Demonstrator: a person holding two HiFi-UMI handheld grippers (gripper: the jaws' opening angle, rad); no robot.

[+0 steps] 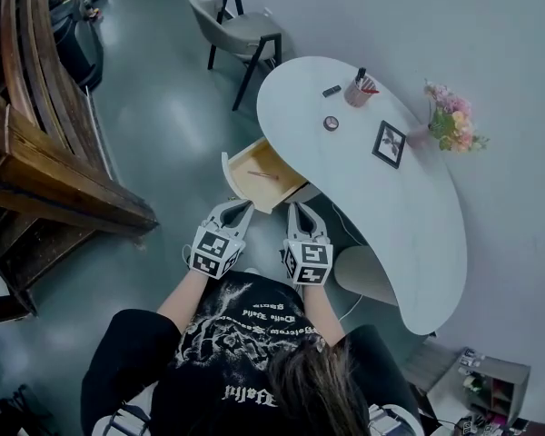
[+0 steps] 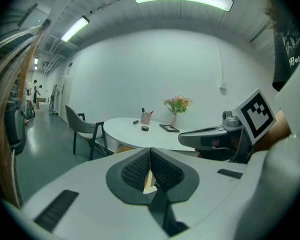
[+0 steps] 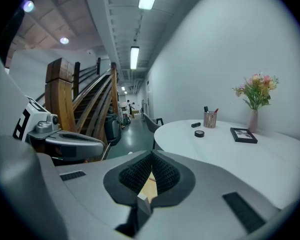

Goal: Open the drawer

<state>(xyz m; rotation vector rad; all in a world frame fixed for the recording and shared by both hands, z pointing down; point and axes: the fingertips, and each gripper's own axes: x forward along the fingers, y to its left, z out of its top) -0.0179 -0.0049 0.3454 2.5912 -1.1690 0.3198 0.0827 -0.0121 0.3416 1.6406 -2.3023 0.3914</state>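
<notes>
The drawer stands pulled out from under the white oval table. It has a pale wooden inside and a white curved front, and a thin stick-like item lies in it. My left gripper is just short of the drawer's front corner, its jaws shut with nothing between the pads. The right gripper is beside it near the table's edge, and its jaws are shut as well. Through the slit below each pair of pads I see a strip of the drawer's wood.
On the table are a pen cup, a roll of tape, a picture frame and a vase of flowers. A grey chair stands beyond the table. A wooden staircase lies to the left, and a white pedestal stands under the table.
</notes>
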